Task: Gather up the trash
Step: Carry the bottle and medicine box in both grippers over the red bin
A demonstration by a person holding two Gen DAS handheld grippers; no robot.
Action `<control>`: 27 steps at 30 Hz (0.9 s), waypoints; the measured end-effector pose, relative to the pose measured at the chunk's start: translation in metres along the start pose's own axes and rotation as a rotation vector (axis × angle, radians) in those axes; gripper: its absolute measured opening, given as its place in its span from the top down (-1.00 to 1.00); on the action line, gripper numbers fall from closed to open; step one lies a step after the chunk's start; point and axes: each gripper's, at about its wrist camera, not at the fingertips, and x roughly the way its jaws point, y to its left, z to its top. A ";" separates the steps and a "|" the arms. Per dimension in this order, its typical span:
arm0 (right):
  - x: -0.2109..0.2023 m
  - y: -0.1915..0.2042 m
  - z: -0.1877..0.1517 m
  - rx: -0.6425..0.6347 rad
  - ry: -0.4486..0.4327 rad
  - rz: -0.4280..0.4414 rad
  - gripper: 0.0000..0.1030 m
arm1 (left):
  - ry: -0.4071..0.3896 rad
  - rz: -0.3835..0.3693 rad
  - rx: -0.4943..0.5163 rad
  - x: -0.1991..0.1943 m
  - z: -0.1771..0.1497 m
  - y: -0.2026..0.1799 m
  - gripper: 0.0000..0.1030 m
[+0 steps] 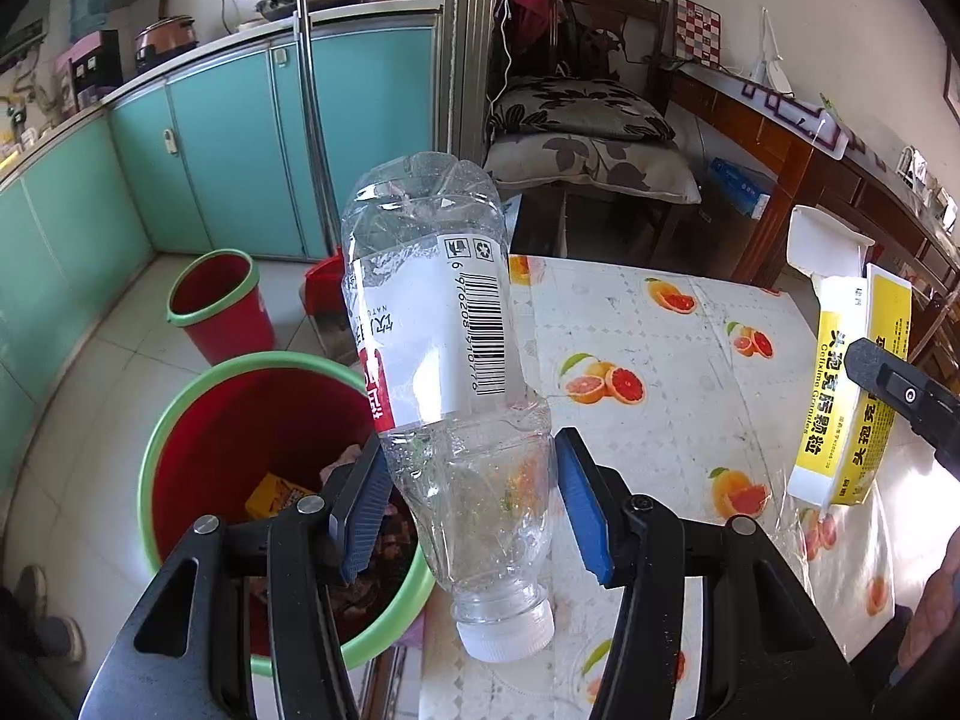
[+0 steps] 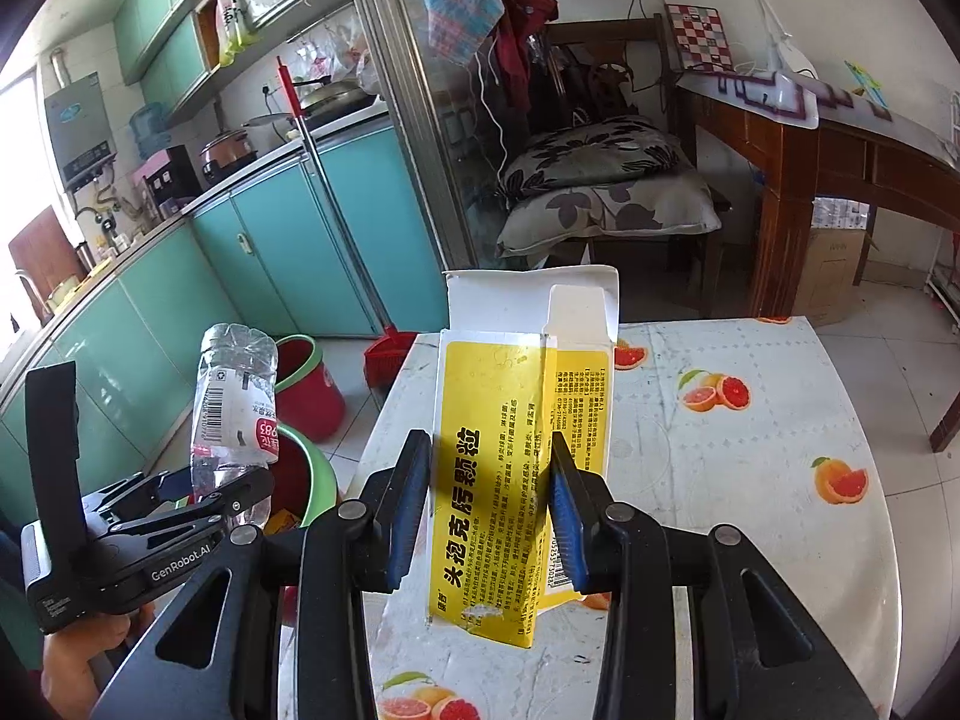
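The bottle (image 1: 444, 384) is clear with a white cap and a white-and-red label. The medicine box (image 2: 522, 480) is yellow and white with black print. The near bin (image 1: 180, 420) is red with a green rim. The tablecloth (image 1: 660, 348) is white, printed with orange-and-red grapefruit. The far cabinets (image 1: 240, 144) are teal.

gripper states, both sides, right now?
Left gripper: shut on the empty plastic bottle, cap end down, beside the red bin.
Right gripper: shut on the yellow medicine box, over the table.
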 end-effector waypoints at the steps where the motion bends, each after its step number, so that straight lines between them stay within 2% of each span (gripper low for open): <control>1: 0.001 0.004 0.000 -0.007 0.000 0.003 0.31 | -0.001 0.001 -0.002 -0.001 -0.001 0.003 -0.01; 17: 0.023 0.066 -0.003 -0.101 0.042 0.074 0.31 | -0.018 0.031 -0.072 -0.010 -0.006 0.055 -0.01; 27: 0.044 0.102 -0.012 -0.166 0.078 0.119 0.31 | -0.001 0.047 -0.114 -0.006 -0.014 0.077 -0.01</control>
